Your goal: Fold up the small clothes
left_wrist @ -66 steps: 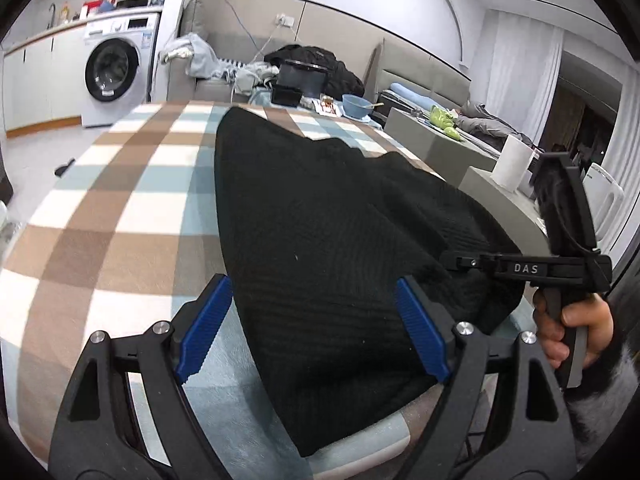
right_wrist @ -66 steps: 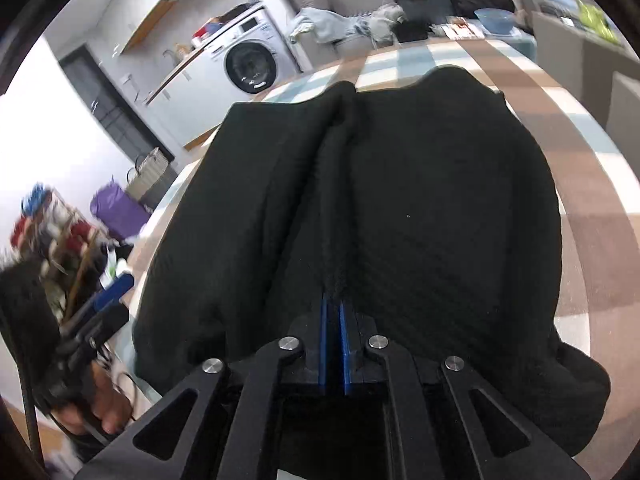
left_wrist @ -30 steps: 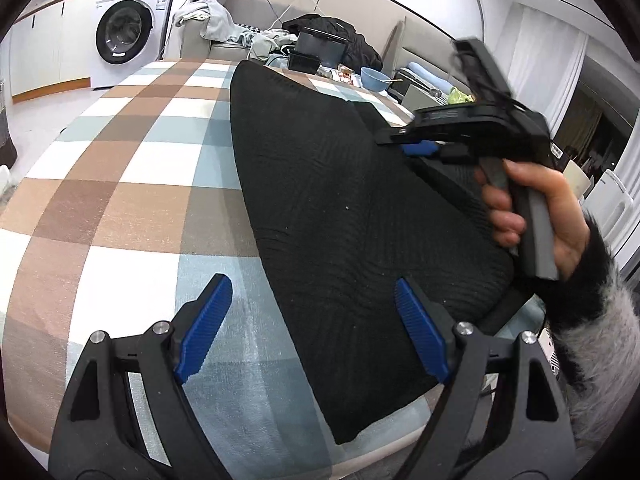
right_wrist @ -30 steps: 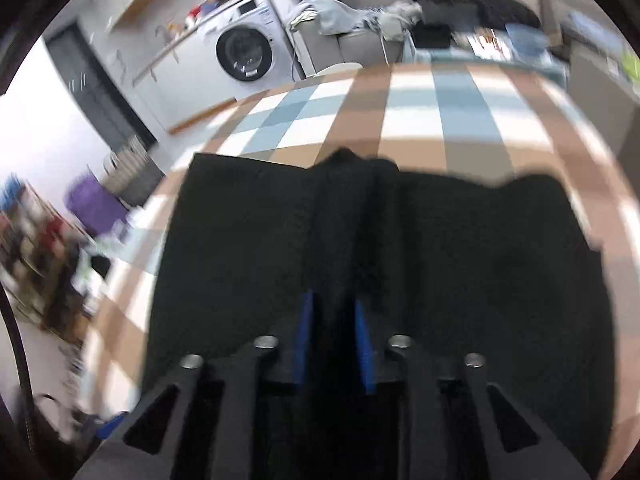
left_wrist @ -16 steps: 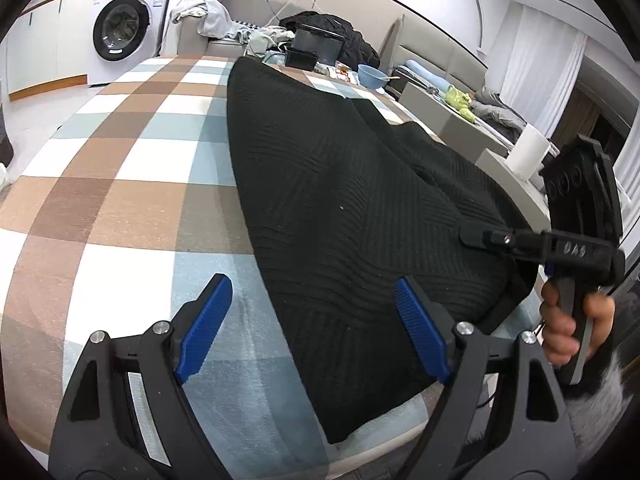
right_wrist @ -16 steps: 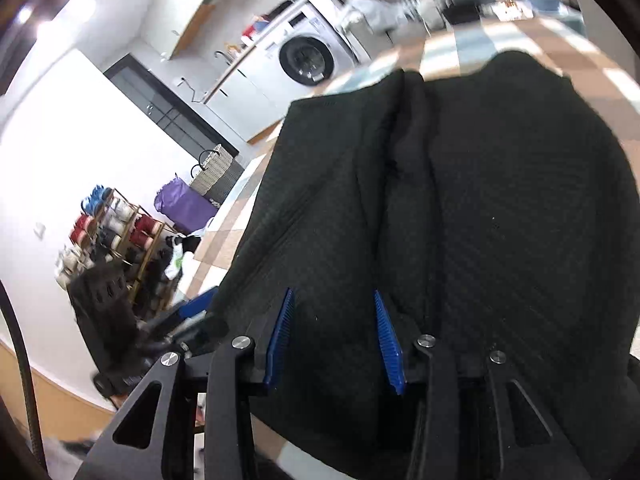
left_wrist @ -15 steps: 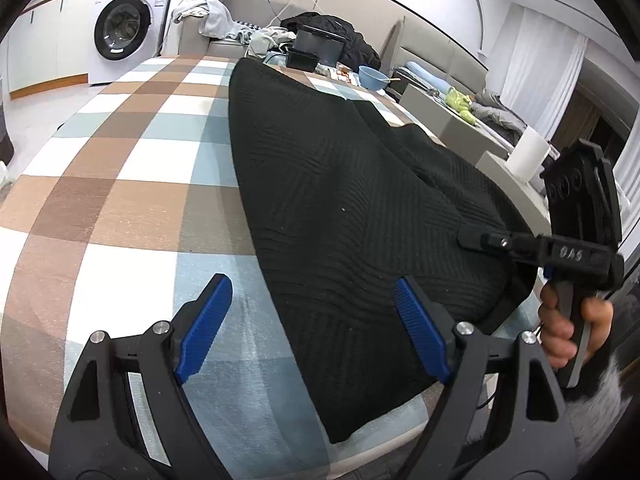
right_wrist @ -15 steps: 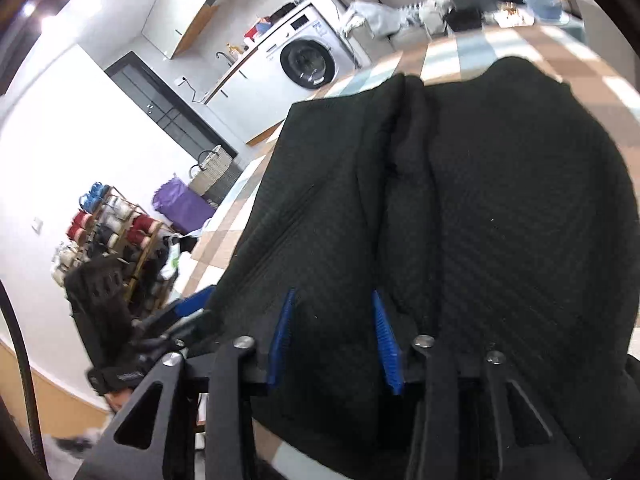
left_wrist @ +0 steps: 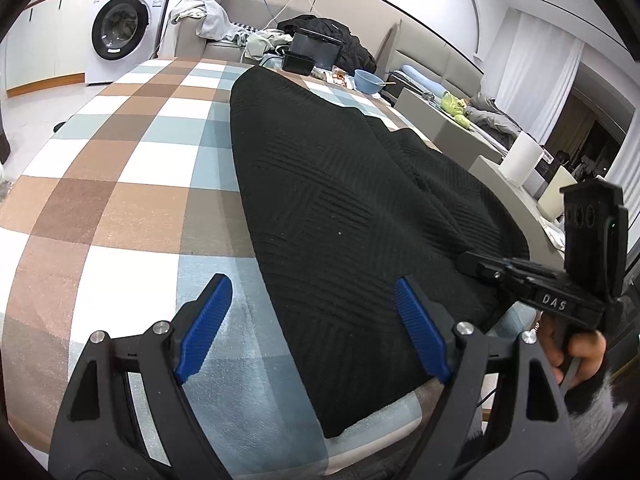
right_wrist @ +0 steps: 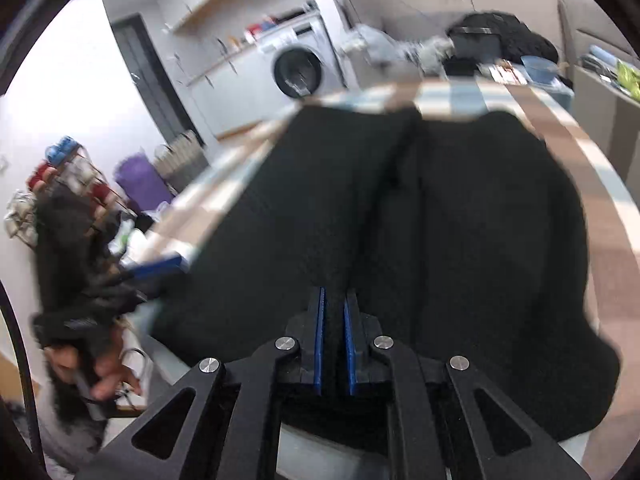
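A black knitted garment lies spread on the checked tablecloth, with a raised fold running down its middle. My left gripper is open low over the garment's near left edge, one finger above the cloth and the other above the knit. My right gripper is at the near right edge. Its jaws are closing, with a ridge of the black knit pinched between the blue pads. In the left wrist view the right gripper reaches onto the garment's right side, held by a hand.
A blue bowl, a black box and a clothes pile stand at the table's far end. A washing machine is at the back left, a paper roll on a side table to the right. A cluttered rack stands left.
The right gripper came down from above the middle of the garment to its near right edge, and its pads narrowed onto a fold of the knit. The left gripper stayed put, open.
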`<state>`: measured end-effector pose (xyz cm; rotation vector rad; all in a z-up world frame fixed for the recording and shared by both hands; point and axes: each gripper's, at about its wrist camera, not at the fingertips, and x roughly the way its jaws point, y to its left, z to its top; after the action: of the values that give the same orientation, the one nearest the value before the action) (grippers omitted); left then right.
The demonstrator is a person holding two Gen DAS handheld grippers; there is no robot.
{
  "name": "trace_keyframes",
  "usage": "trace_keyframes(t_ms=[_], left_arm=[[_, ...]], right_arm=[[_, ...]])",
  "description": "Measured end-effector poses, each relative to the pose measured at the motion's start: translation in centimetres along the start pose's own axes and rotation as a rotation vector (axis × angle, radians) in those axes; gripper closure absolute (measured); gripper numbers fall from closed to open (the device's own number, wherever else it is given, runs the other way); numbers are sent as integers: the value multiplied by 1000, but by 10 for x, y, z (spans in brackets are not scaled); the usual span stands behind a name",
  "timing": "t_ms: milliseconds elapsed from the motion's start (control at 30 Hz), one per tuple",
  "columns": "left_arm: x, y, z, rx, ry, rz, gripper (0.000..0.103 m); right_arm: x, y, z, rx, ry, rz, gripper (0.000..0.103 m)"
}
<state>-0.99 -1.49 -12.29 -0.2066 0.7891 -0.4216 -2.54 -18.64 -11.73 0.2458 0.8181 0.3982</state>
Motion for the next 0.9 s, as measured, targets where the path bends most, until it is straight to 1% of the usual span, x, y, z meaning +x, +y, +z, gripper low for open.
trace_keyframes(t_ms=[33, 133, 233, 267, 333, 433, 467, 533, 600, 633, 667, 700, 733, 767, 833, 900], left_arm=[[0, 0, 0, 2, -1, 2, 21], [1, -2, 0, 6, 2, 5, 21], [3, -4, 0, 11, 4, 7, 21], [3, -4, -1, 12, 5, 6, 21], [4, -4, -1, 15, 7, 5, 21], [2, -7, -2, 26, 3, 7, 21], [2, -8, -2, 30, 2, 12, 21], [4, -8, -2, 33, 8, 21, 21], [7, -8, -3, 26, 18, 28, 21], [7, -8, -4, 26, 22, 26, 21], [7, -8, -4, 29, 22, 23, 21], [7, -9, -4, 34, 19, 24, 21], [7, -10, -4, 42, 17, 27, 21], [7, -11, -4, 47, 17, 28, 21], [8, -11, -4, 50, 17, 30, 21], [8, -11, -4, 46, 16, 32, 21]], right_arm=[[-1, -2, -2, 8, -13, 7, 92], [-3, -6, -3, 21, -10, 22, 86], [1, -12, -2, 58, -13, 58, 86], [3, -10, -2, 65, -20, 65, 86], [5, -9, -1, 75, -28, 82, 92], [-5, 2, 5, 69, -82, 131, 95], [-10, 6, 7, 51, -95, 134, 95], [-13, 11, 12, 17, -65, 102, 95], [-4, 14, 11, -31, 25, 47, 94], [-1, 16, 10, -55, 48, 19, 91], [-1, 15, 13, -58, 38, 18, 89], [-2, 14, 16, -51, 28, 13, 79], [-2, 11, 24, -35, 15, -10, 65], [0, 9, 32, -28, 13, -30, 59], [8, 5, 48, -29, 14, -52, 58], [23, -4, 72, -7, 13, -102, 58]])
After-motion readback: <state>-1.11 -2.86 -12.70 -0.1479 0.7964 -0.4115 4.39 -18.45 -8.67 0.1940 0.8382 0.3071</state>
